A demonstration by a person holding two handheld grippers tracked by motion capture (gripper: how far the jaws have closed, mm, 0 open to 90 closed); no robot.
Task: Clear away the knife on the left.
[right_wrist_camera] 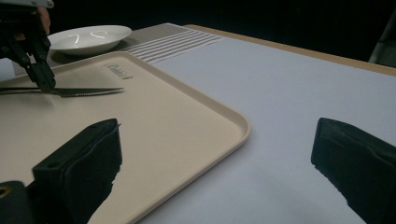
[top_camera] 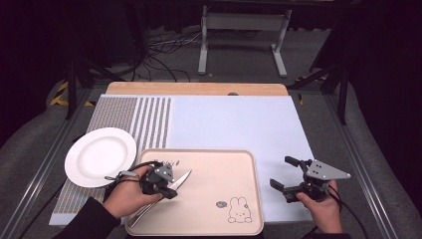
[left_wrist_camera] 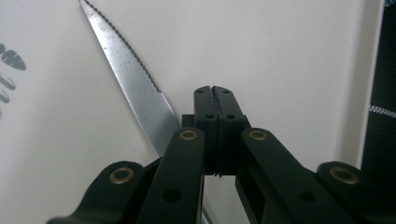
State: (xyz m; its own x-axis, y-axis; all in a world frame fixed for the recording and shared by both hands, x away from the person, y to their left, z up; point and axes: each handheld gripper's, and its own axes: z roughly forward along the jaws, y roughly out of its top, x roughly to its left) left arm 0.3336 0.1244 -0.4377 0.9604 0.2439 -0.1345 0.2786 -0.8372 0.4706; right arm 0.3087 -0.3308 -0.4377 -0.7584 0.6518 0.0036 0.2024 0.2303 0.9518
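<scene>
A serrated table knife (top_camera: 180,179) lies across the left part of a beige tray (top_camera: 219,169) with a rabbit print. My left gripper (top_camera: 170,194) is shut just above the tray, tips down by the knife. In the left gripper view its jaws (left_wrist_camera: 215,91) meet with nothing between them, and the blade (left_wrist_camera: 135,84) runs past their left side and under the linkage. The right gripper view has that gripper's tip (right_wrist_camera: 44,83) touching the knife (right_wrist_camera: 84,92). My right gripper (top_camera: 281,172) rests open on the pale mat right of the tray, jaws (right_wrist_camera: 218,123) wide apart and empty.
A white plate (top_camera: 99,157) sits on the striped placemat (top_camera: 144,119) left of the tray. A pale blue mat (top_camera: 234,122) covers the table behind and to the right. The tray's raised rim (right_wrist_camera: 233,119) lies between my two grippers.
</scene>
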